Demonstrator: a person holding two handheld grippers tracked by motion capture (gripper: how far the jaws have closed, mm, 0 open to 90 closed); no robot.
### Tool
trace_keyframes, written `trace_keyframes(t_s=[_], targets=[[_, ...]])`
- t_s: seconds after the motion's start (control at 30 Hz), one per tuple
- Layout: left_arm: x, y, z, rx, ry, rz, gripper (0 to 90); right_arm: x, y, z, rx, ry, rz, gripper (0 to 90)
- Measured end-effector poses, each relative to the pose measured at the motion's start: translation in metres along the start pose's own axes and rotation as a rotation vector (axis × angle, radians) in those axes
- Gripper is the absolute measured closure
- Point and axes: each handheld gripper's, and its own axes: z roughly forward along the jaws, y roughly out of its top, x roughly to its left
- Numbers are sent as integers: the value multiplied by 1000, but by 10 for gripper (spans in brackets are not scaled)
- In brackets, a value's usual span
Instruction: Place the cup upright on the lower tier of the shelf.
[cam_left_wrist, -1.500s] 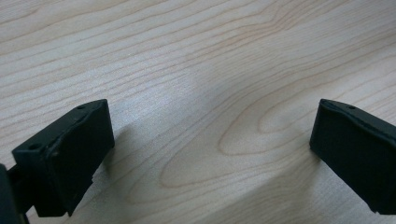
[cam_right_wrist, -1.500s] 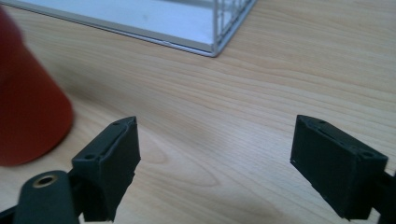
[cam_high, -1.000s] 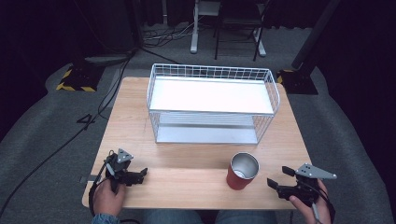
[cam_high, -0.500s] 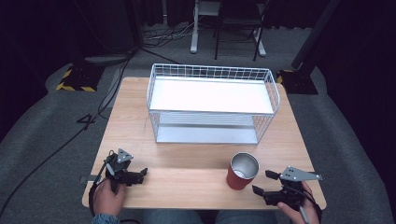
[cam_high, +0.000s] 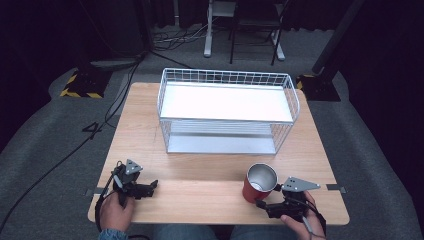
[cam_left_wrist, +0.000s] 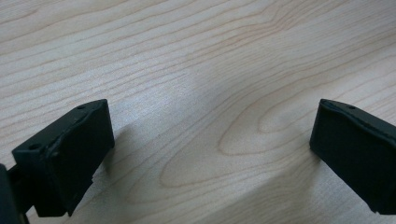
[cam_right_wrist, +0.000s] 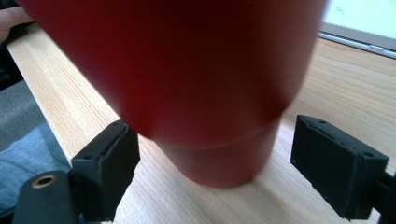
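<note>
A red cup with a silvery inside stands upright near the table's front right. My right gripper is open just in front of it, held by a hand at the table's front edge. In the right gripper view the red cup looms close, its base sitting between the two spread jaws without touching either. My left gripper rests low at the front left, open over bare wood, nothing between its jaws.
A white wire basket with a white shelf on top stands across the back half of the wooden table. Bare wood stretches between the two grippers. Cables and chair legs lie on the grey floor behind.
My right gripper has slid left along the front edge, closing in on the red cup. The left gripper and the cup have stayed put.
</note>
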Motion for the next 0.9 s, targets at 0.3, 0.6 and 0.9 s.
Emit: trace_keyframes(t_s=[0.3, 0.6, 0.9], targets=[[0, 0, 0, -3, 0, -4, 0, 0, 4, 21, -5, 5, -13, 131], [0, 0, 0, 0, 0, 0, 0, 0, 1, 26, -34, 5, -4, 126], [0, 0, 0, -1, -1, -1, 0, 3, -3, 25, -84, -19, -88, 155]])
